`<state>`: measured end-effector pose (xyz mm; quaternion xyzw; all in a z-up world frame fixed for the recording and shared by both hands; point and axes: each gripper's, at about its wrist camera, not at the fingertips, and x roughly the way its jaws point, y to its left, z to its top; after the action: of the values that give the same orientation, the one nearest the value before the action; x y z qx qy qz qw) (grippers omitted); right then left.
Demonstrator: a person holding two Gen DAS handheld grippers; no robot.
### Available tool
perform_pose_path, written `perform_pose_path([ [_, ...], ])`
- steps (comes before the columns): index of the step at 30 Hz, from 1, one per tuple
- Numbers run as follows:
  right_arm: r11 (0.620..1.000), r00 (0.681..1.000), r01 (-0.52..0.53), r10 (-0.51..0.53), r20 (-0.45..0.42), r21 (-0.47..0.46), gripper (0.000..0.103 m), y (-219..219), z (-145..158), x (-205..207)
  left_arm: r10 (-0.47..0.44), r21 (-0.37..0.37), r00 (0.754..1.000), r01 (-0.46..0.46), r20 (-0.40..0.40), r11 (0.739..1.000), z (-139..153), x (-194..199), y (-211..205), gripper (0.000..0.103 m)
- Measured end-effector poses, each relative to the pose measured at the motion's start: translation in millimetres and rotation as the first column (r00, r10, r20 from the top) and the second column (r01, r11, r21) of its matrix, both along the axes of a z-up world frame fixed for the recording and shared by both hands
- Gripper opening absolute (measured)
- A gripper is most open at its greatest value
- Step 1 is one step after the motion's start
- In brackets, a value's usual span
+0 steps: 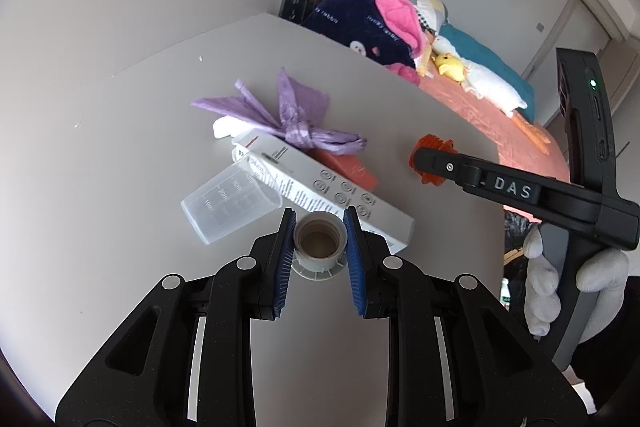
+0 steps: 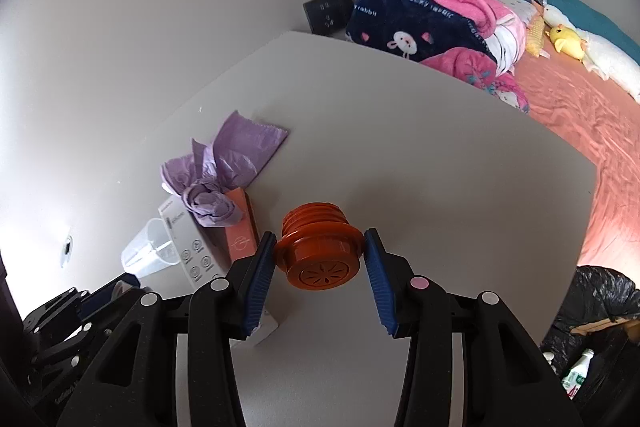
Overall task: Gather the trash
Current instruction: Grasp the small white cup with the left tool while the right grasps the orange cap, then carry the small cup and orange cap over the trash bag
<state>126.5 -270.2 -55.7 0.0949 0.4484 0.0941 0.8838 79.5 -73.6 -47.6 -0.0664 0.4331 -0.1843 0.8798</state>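
On the grey table (image 1: pixel 140 155) lie a knotted purple plastic bag (image 1: pixel 296 119), a white carton (image 1: pixel 320 195), an orange box (image 1: pixel 348 171) and a clear measuring cup (image 1: pixel 228 203) on its side. My left gripper (image 1: pixel 320 227) has its blue pads on both sides of a small grey bottle cap (image 1: pixel 319 245) that stands on the table; whether the pads touch it is unclear. My right gripper (image 2: pixel 320 255) is around an orange ribbed cap (image 2: pixel 318 251), its left pad at the rim and its right pad just off it. The orange cap also shows in the left wrist view (image 1: pixel 432 159).
A bed with a pink sheet (image 2: pixel 580 115), a navy and pink blanket (image 2: pixel 420 23) and plush toys (image 2: pixel 568 43) lies beyond the table's far edge. A black bin bag (image 2: pixel 600 327) holding a bottle sits low at the right, past the table edge.
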Motion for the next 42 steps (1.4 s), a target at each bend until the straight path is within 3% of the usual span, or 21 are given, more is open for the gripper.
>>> perform_pose_path([
  [19,0.998,0.990,0.063,-0.064,0.125,0.011,0.047,-50.8,55.7,-89.6,-0.133,0.002,0.986,0.134,0.100,0.991,45.1,-31.5,-56.8,0.024],
  [42,0.972,0.955,0.232,-0.233,0.182,0.026,0.047,-130.7,76.2,-164.0,-0.336,0.001,0.931,0.339,0.143,0.941,60.8,-62.5,-148.1,0.024],
])
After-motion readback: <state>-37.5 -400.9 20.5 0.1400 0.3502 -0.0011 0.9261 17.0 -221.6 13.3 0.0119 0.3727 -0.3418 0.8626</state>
